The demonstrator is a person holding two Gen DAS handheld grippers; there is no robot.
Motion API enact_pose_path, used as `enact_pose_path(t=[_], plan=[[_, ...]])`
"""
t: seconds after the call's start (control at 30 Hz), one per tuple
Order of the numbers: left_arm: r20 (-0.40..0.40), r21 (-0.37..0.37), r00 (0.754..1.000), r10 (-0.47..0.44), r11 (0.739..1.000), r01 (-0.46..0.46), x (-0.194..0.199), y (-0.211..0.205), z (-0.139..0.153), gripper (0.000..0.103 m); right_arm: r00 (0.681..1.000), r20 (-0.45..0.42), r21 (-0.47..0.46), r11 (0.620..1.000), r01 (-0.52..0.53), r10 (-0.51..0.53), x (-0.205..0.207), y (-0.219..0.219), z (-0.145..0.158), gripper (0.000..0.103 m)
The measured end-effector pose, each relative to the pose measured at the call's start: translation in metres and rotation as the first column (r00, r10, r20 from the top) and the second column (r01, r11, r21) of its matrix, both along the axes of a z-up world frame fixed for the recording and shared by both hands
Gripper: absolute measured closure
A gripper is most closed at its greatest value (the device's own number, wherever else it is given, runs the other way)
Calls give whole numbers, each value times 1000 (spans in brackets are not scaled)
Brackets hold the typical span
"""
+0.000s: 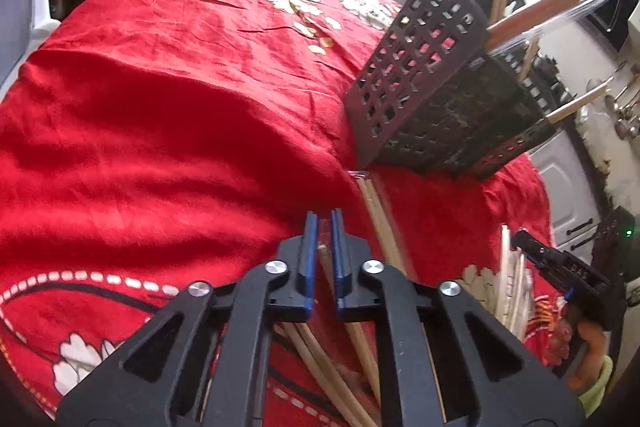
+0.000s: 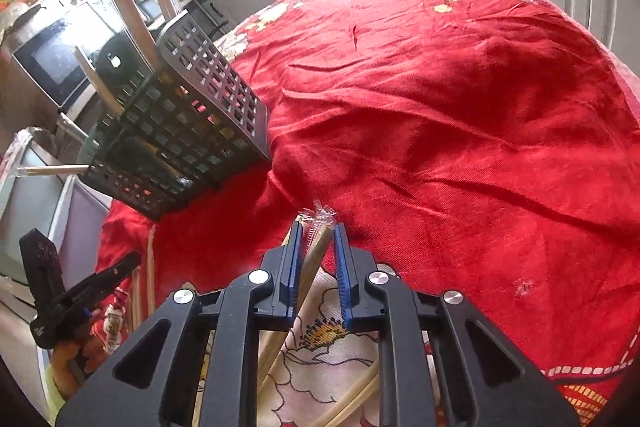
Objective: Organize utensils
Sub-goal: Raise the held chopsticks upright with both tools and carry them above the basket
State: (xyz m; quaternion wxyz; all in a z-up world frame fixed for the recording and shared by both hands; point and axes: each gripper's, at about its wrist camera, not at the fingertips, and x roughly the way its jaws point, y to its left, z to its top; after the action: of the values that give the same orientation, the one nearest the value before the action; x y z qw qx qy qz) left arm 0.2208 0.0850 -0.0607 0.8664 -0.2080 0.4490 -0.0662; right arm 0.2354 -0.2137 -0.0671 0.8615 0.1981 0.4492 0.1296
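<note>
The left gripper [image 1: 324, 223] has its blue pads pressed almost together on a thin wooden stick [image 1: 322, 251] whose blunt end shows in the narrow slot between them — probably one chopstick, pinched near its tip so it can be lifted clear of the loose wooden sticks [image 1: 340, 379] lying under the gripper at 6 o'clock. The right gripper [image 2: 318, 233] is closed most of the way around a thicker wooden utensil in a clear plastic sleeve [image 2: 316, 255]; the crimped end of the wrap sticks out past the fingertips at 12 o'clock. The handle slants across the gap and leans on the left pad, while a sliver of space shows at the right pad, so I judge the hold as light rather than firm.

The target sits beyond both: a dark plastic utensil caddy [image 1: 432, 83] with a square-perforated, grid-like wall, at 2 o'clock in the left view and 10 o'clock in the right. It looks tilted, likely fisheye distortion. Several wrapped wooden handles [image 2: 124, 7] already stand in it, leaning outward over the rim — long pieces rest wherever the wall stops them.

Everything lies on a glossy red cloth [image 1: 180, 107] with white flower prints, wrinkled and soft-looking, so sticks on it can roll or snag.
</note>
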Motion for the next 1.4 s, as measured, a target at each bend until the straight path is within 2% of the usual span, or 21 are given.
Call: enact_pose_path(t=[0.17,0.37,0.6,1.0,1.4], plan=[[55,-8,998,-28,1000,29,-12,-10,15,101,998,66,28,1000,-6,5,-9,-5,15,90],[153,-17,986,-60,998,64,-24,-23,50,102,988,149,8,1000,-27,26,-18,-4,36,90],[271,2,954,-127,991,132,-32,-52,94,103,967,248,-26,998,-53,58,-35,-2,63,91],[370,20,906,-207,976,215,-32,-83,141,103,926,368,-54,996,-72,87,-58,-1,100,93],[467,30,849,-245,965,262,-25,-99,192,103,885,451,-95,992,-80,115,-70,13,129,95]])
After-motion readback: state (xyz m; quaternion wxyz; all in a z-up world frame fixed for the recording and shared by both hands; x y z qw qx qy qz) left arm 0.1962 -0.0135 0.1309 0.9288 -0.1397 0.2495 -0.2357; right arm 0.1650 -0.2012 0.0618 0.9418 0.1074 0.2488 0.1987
